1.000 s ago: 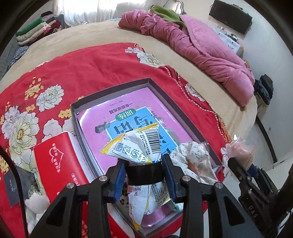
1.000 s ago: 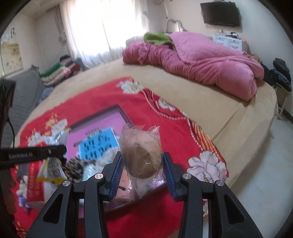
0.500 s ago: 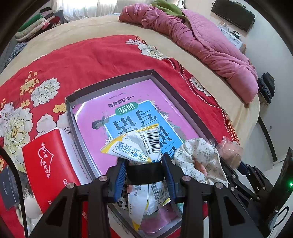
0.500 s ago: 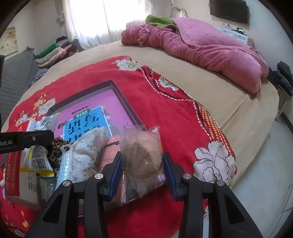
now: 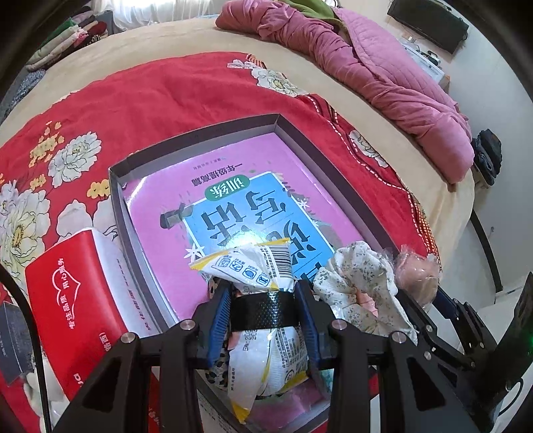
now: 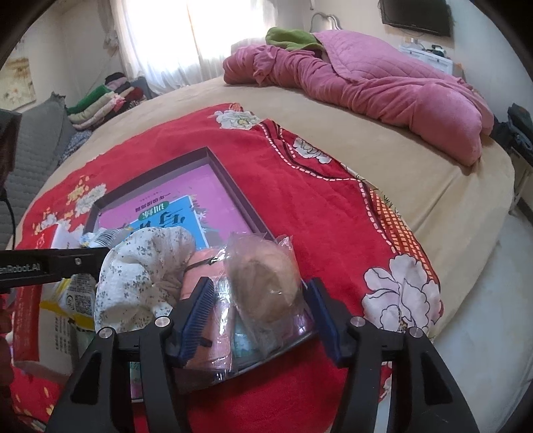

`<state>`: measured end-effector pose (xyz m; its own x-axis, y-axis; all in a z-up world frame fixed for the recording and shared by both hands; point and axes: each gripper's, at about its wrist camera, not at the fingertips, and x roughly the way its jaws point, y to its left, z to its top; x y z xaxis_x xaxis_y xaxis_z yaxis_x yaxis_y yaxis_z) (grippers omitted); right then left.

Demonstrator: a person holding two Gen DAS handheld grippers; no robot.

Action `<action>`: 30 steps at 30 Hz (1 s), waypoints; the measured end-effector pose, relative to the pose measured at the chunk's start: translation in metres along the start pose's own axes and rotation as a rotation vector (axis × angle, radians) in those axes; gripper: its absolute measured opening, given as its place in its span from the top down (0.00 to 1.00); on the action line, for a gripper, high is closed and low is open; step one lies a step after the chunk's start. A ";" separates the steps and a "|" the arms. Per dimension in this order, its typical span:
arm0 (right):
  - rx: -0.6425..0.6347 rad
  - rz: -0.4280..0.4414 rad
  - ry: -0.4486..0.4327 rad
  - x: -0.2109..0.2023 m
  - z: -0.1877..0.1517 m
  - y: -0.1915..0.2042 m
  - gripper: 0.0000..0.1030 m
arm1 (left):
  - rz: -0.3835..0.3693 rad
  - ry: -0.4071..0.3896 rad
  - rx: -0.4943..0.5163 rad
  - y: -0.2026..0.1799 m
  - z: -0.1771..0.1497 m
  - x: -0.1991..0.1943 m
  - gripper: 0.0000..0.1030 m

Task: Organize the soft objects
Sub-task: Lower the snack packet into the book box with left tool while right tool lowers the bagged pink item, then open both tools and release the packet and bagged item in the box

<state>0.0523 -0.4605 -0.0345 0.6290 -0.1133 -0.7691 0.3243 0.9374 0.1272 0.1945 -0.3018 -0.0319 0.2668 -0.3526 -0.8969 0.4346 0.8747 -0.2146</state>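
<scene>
Both grippers have sunk toward the tray (image 5: pixel 206 136) since a second ago, and the right gripper (image 6: pixel 260 313) has just been opening its jaws, so the bagged bun (image 6: pixel 263 286) now lies loose between them at the tray's near corner, beside the flowered cloth (image 6: pixel 143 266). The left gripper (image 5: pixel 263 319) is clamped on the snack packet (image 5: pixel 256 269) over the tray's near end, above the pink book (image 5: pixel 213 186). Bun and packet look light, squashy and slick in their wrappers, best taken across the middle, gently.

Rumpled pink quilt (image 6: pixel 383 80) on tan bed (image 6: pixel 416 186); wall-mounted television (image 6: pixel 414 15) beyond.
</scene>
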 end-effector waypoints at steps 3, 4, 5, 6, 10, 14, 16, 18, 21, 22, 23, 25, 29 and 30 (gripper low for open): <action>0.000 0.002 -0.004 -0.002 -0.001 0.000 0.38 | -0.036 0.008 0.003 -0.002 0.000 0.002 0.62; 0.000 0.002 -0.007 -0.003 -0.002 0.000 0.34 | -0.050 0.014 -0.002 -0.002 0.000 0.003 0.62; 0.004 0.002 -0.011 -0.005 -0.002 -0.001 0.32 | -0.062 0.017 -0.011 -0.001 0.000 0.003 0.61; 0.007 0.004 -0.014 -0.006 -0.002 -0.001 0.32 | -0.063 0.019 -0.016 -0.001 0.000 0.004 0.61; 0.023 -0.001 -0.030 -0.013 -0.002 -0.005 0.32 | -0.058 0.026 -0.018 0.000 0.000 0.004 0.61; 0.034 -0.003 -0.045 -0.020 0.000 -0.006 0.32 | -0.069 0.022 -0.028 0.004 -0.001 0.002 0.60; 0.031 -0.004 -0.053 -0.024 0.001 -0.006 0.32 | -0.068 0.020 -0.023 0.004 -0.002 -0.001 0.57; 0.031 -0.006 -0.062 -0.027 0.002 -0.005 0.31 | -0.056 0.012 -0.011 0.002 -0.002 -0.003 0.51; 0.030 -0.010 -0.072 -0.032 0.004 -0.004 0.31 | -0.054 0.006 -0.007 0.002 -0.004 -0.007 0.46; 0.029 -0.009 -0.074 -0.033 0.004 -0.003 0.31 | -0.057 0.005 -0.009 0.002 -0.004 -0.008 0.46; 0.028 -0.010 -0.076 -0.034 0.005 -0.003 0.31 | -0.057 0.004 -0.010 0.003 -0.005 -0.009 0.46; 0.027 -0.014 -0.080 -0.036 0.005 -0.001 0.31 | -0.049 0.001 -0.010 0.004 -0.006 -0.012 0.46; 0.024 -0.019 -0.082 -0.040 0.006 0.001 0.30 | -0.047 -0.010 -0.013 0.006 -0.008 -0.019 0.45; 0.022 -0.021 -0.082 -0.040 0.006 0.001 0.30 | -0.046 -0.011 -0.011 0.007 -0.008 -0.021 0.43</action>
<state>0.0311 -0.4568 0.0002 0.6776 -0.1606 -0.7177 0.3532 0.9270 0.1260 0.1851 -0.2861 -0.0179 0.2566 -0.3960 -0.8817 0.4369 0.8612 -0.2597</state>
